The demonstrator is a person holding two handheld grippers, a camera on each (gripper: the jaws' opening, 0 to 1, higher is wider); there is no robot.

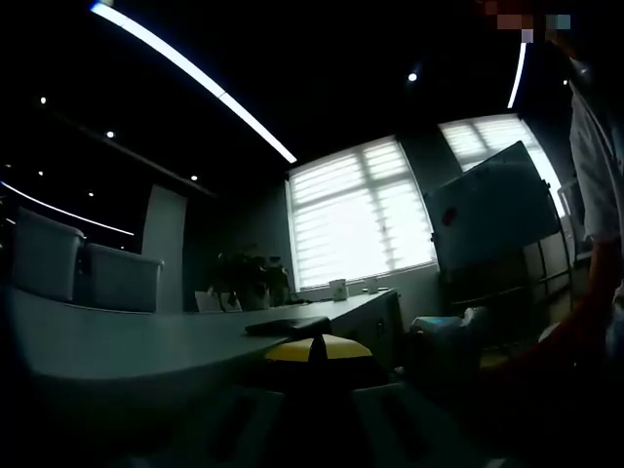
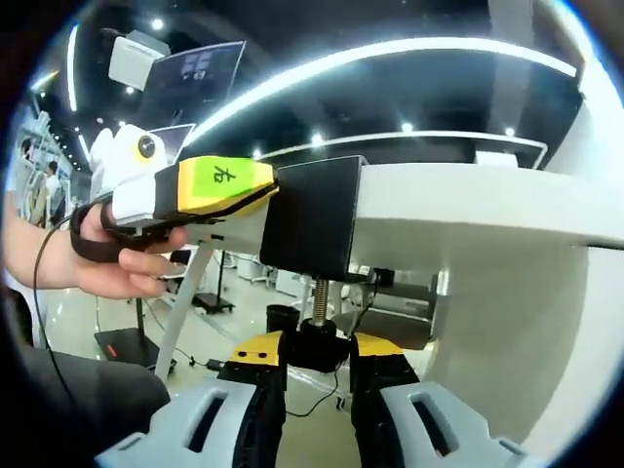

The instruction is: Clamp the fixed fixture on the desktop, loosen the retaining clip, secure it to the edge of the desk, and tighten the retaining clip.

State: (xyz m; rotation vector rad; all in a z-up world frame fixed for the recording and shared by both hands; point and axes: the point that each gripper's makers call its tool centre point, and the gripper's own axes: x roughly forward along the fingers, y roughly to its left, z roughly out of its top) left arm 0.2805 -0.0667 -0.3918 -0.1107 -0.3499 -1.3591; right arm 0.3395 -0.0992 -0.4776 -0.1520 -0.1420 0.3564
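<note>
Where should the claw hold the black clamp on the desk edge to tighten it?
Grip the round black knob at the lower end of the threaded screw, coming from below. The screw hangs downward under the black clamp, and the right claw already has its jaws on either side of the knob.

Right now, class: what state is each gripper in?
Left gripper: shut on the black clamp.
Right gripper: shut on the clamp's screw knob.

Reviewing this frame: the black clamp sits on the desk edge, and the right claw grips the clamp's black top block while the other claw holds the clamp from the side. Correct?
Not quite. In the right gripper view the right claw grips the black knob at the bottom of the threaded screw, under the desk edge, not the clamp top block. The other claw does hold the clamp from the side.
</note>
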